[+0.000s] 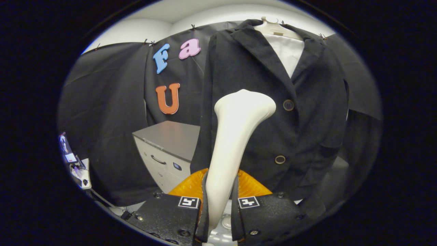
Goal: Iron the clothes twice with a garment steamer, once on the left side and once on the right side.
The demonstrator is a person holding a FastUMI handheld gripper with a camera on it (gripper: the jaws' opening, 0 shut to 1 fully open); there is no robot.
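Here your gripper (pixel 218 198) is closed with both fingers pressing the neck of the white plastic garment steamer (pixel 235 136), its head raised before the black buttoned jacket (pixel 307 130) on the pale hanger (pixel 276 29), so press in and stroke one side.

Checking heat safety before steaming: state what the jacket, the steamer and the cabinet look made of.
Jacket: dark woven cloth, likely wool blend; matte, slightly fuzzy surface.
Steamer: smooth cream plastic with a soft sheen, gripped between the jaws of the gripper.
Cabinet: probably painted metal or laminate; flat grey faces, a dark drawer handle.
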